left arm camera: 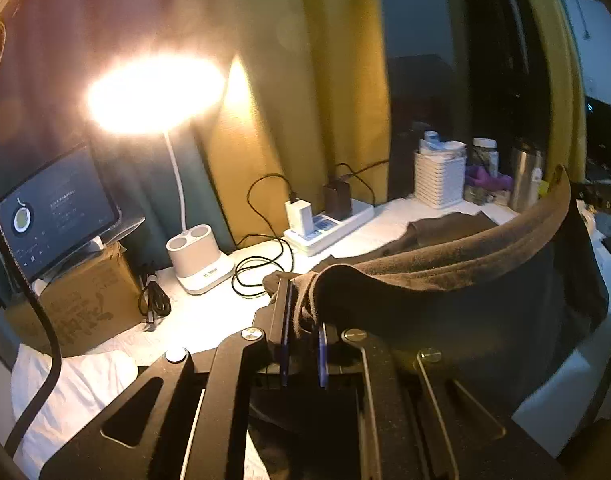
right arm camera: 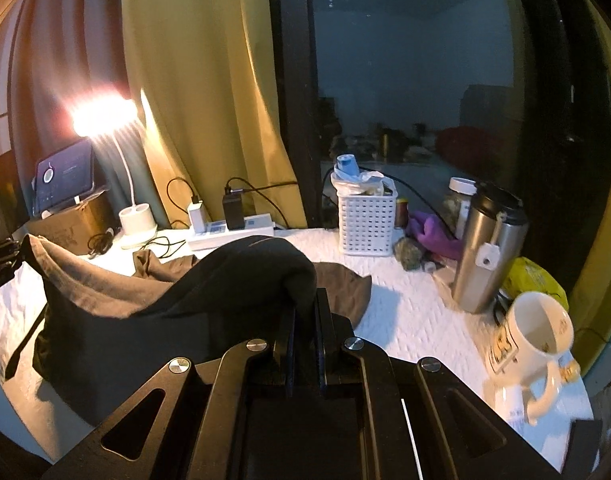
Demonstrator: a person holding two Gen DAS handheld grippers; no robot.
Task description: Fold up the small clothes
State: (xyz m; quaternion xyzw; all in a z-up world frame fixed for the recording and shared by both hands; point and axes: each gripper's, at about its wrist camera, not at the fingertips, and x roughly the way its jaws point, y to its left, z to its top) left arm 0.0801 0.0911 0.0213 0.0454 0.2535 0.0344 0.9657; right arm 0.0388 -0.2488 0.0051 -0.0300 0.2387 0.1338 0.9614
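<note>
A dark brown garment point(left arm camera: 445, 272) hangs stretched between my two grippers above the white table point(left arm camera: 209, 316). My left gripper point(left arm camera: 303, 312) is shut on one bunched corner of it. The cloth's upper hem runs right and up to the far corner, where the tip of my right gripper point(left arm camera: 585, 192) shows. In the right wrist view my right gripper point(right arm camera: 305, 308) is shut on the other corner of the garment point(right arm camera: 153, 312), which drapes left toward my left gripper point(right arm camera: 5, 256). Part of the cloth trails on the table behind.
A lit desk lamp point(left arm camera: 197, 256), a tablet point(left arm camera: 53, 212) on a cardboard box point(left arm camera: 85, 304), a power strip point(left arm camera: 329, 228) with chargers and cables stand at the back. A white basket point(right arm camera: 367, 222), steel tumbler point(right arm camera: 487, 248) and white mug point(right arm camera: 533, 348) stand to the right.
</note>
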